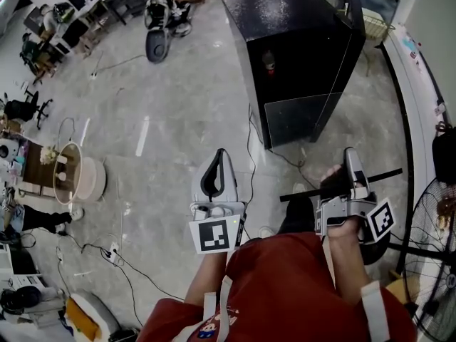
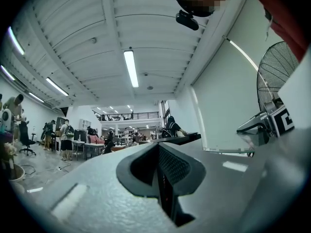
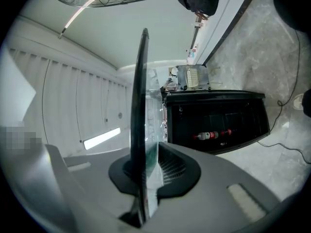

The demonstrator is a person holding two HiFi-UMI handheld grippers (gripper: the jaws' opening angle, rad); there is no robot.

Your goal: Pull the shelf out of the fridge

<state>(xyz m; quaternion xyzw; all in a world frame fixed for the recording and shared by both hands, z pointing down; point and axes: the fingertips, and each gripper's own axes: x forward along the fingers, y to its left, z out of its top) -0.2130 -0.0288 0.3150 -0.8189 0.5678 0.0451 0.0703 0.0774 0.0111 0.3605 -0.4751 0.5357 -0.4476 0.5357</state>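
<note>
The black fridge [image 1: 299,48] stands on the floor ahead, its open inside facing my right gripper view with bottles [image 3: 210,135] lying in it. The glass shelf [image 1: 303,120], a clear pane with a dark frame, is outside the fridge and hangs in the air between it and me. My right gripper [image 1: 345,169] is shut on the shelf's near edge. In the right gripper view the shelf [image 3: 142,106] runs edge-on between the jaws of that gripper [image 3: 146,174]. My left gripper [image 1: 218,164] is held up beside it, shut and holding nothing, and points towards the office ceiling [image 2: 160,169].
A standing fan [image 1: 434,226] is at my right. Cables [image 1: 251,148] trail over the floor from the fridge. At the left are a round pale bin [image 1: 78,180] and a power strip [image 1: 112,254]. Desks and chairs [image 1: 85,6] fill the far left.
</note>
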